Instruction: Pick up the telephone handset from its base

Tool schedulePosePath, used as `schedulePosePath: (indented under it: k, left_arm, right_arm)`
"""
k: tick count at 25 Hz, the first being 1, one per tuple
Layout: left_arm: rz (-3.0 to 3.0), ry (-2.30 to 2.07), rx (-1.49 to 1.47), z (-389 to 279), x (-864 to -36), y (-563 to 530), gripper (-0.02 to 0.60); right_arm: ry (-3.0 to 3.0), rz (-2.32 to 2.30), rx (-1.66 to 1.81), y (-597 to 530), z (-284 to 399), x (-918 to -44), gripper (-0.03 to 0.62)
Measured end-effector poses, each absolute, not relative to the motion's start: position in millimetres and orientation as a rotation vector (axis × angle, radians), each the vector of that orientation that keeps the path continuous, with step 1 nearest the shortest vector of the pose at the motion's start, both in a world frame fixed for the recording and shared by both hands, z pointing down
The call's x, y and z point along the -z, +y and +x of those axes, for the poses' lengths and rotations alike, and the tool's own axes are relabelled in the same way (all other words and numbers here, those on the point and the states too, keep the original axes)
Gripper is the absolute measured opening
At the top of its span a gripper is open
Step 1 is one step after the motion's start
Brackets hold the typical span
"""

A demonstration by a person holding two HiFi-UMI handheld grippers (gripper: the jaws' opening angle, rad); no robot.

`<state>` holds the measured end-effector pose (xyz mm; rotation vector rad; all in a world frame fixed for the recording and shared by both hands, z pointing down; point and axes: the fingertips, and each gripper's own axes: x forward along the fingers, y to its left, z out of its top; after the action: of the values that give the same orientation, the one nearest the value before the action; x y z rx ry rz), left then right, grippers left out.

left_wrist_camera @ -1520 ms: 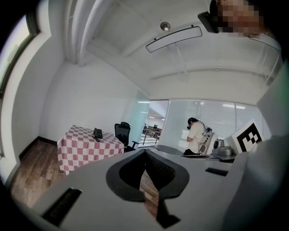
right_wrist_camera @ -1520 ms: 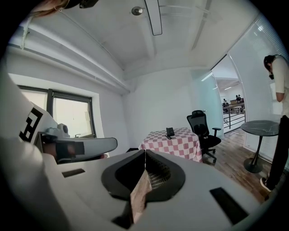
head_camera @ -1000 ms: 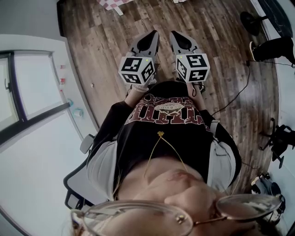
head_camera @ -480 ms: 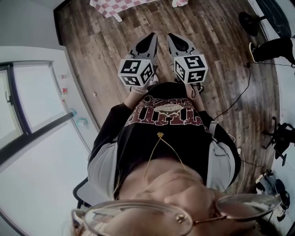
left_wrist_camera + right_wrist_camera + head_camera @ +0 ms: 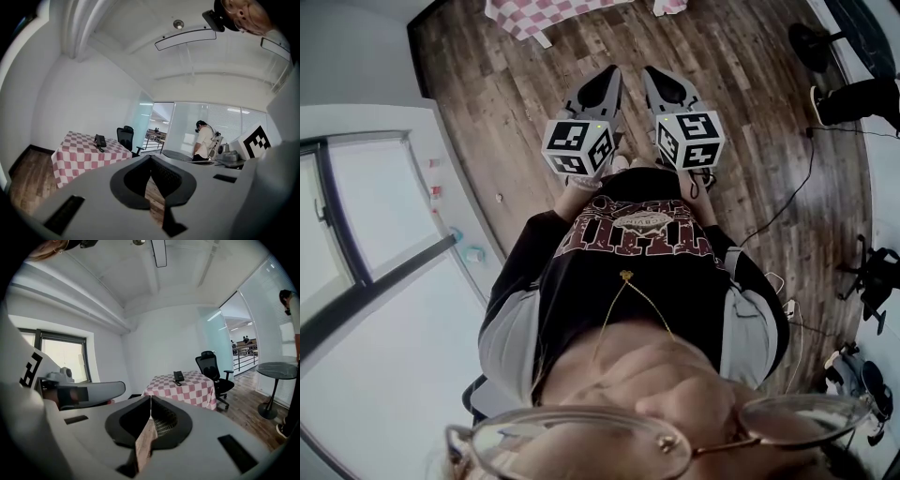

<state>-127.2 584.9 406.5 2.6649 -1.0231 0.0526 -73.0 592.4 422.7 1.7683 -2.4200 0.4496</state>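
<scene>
The telephone (image 5: pixel 178 376) lies small and dark on the checked tablecloth (image 5: pixel 187 389) of a table across the room, beside an office chair (image 5: pixel 213 367) and well apart from both tools. The left gripper (image 5: pixel 150 161) and right gripper (image 5: pixel 150 401) are each pressed together and empty, carried side by side at the chest and aimed toward that table. This is probably an approach posture, and the jaws need not part until the handset is close.

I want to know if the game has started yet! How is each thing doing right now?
left gripper: shut, holding nothing.
right gripper: shut, holding nothing.
telephone: sitting on the checkered table, untouched.
checkered table: covered by its cloth, across the room from both grippers.
office chair: empty, beside the table.
</scene>
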Motion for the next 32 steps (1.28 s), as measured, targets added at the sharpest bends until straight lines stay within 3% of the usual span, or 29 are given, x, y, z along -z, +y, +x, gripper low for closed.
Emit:
schedulePosePath:
  k: [13, 32]
  left_arm:
    - [2.626, -1.043, -0.068, -125.6, -411.0, 545.2, 0.009]
    - [2.582, -1.084, -0.076, -67.3, -408.6, 470.1, 0.009]
  right_arm:
    - [-2.436, 1.716, -0.482, 551.0, -74.9, -426.7, 0.020]
    - [-2.489, 1.621, -0.471, 469.0, -22.7, -418.1, 0.020]
